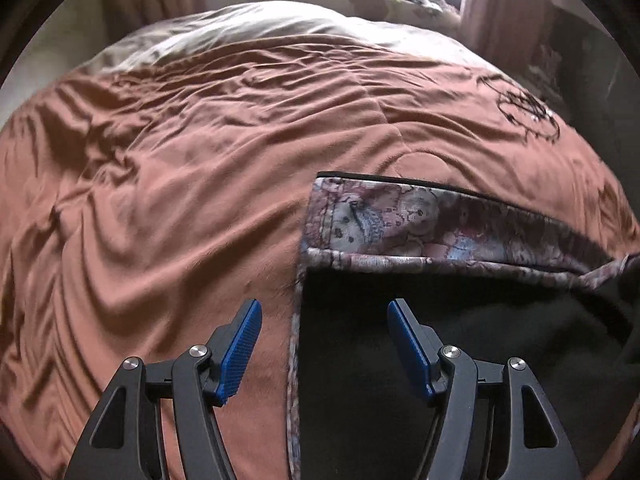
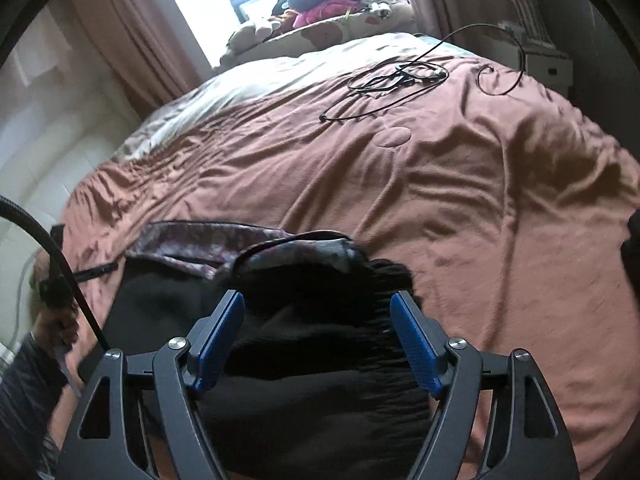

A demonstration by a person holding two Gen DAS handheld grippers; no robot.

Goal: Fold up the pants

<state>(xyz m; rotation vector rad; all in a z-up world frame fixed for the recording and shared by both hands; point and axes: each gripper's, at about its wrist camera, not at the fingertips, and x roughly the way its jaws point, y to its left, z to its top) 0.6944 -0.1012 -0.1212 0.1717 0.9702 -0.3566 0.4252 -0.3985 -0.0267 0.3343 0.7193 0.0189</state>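
Black pants (image 1: 460, 360) with a pale floral patterned lining (image 1: 400, 220) lie on the rust-brown bedspread (image 1: 180, 160). In the left wrist view my left gripper (image 1: 324, 320) is open over the pants' left edge, one finger above the bedspread, one above the black cloth. In the right wrist view the pants (image 2: 304, 380) are bunched with ribbed fabric, the lining (image 2: 208, 240) showing behind. My right gripper (image 2: 318, 312) is open, its blue pads on either side of the bunched black cloth, not closed on it.
A black cable (image 2: 400, 76) lies coiled on the far part of the bed. Stuffed toys and clothes (image 2: 332, 12) sit on the window ledge beyond. Curtains (image 2: 132, 32) flank the window. A white box (image 2: 548, 64) stands at the right.
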